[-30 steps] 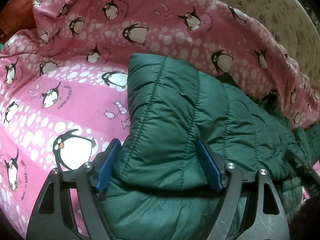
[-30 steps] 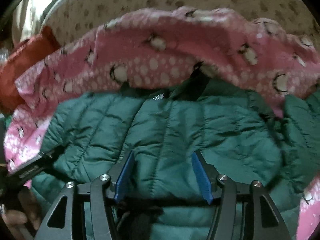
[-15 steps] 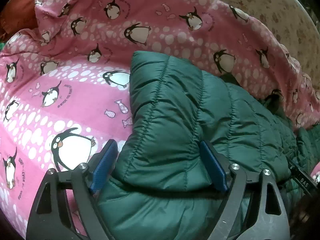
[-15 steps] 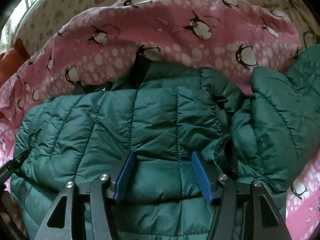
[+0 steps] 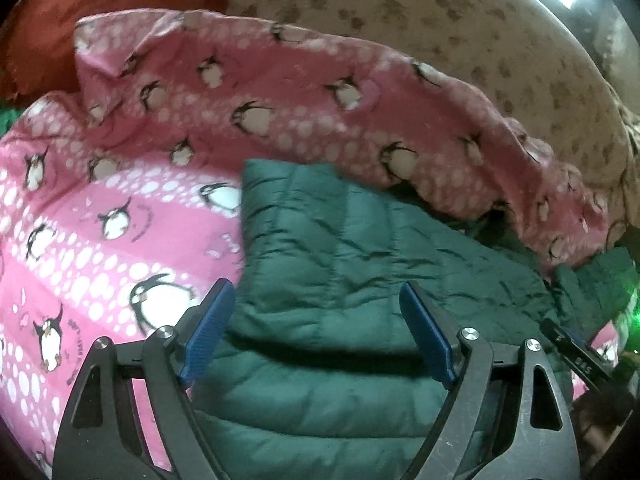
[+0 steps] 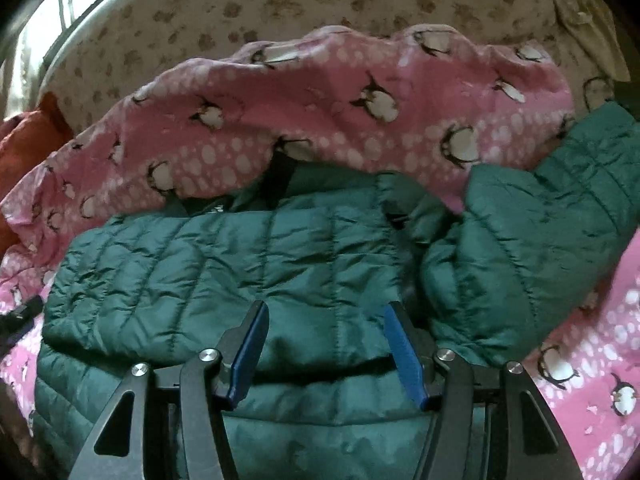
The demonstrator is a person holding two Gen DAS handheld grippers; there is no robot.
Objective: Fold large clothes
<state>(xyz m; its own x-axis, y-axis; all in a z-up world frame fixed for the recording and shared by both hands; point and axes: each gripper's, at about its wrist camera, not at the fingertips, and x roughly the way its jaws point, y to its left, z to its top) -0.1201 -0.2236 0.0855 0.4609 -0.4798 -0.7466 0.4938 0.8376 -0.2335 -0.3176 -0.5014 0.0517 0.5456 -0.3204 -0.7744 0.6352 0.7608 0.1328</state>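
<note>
A dark green quilted jacket (image 5: 340,240) lies on a pink penguin-print sheet (image 5: 120,200). In the left wrist view one sleeve is folded over the jacket's body. My left gripper (image 5: 314,286) hovers over that fold, jaws wide apart, pads not pressing the fabric. In the right wrist view the jacket (image 6: 224,264) spreads across the middle, with its other sleeve (image 6: 540,232) bunched out to the right. My right gripper (image 6: 325,307) hangs open above the jacket's body near the armpit, nothing pinched. The right gripper's tip (image 5: 576,356) shows at the left view's right edge.
The pink sheet (image 6: 320,112) is rumpled into a ridge behind the jacket's collar. Beyond it lies beige paw-print bedding (image 6: 320,0). An orange-red cloth (image 5: 100,0) sits at the far left. A bright window glows at the upper corner.
The left gripper has lifted back from the folded sleeve with its jaws a little wider. The right gripper has swung rightward along the jacket, bringing the right sleeve into view.
</note>
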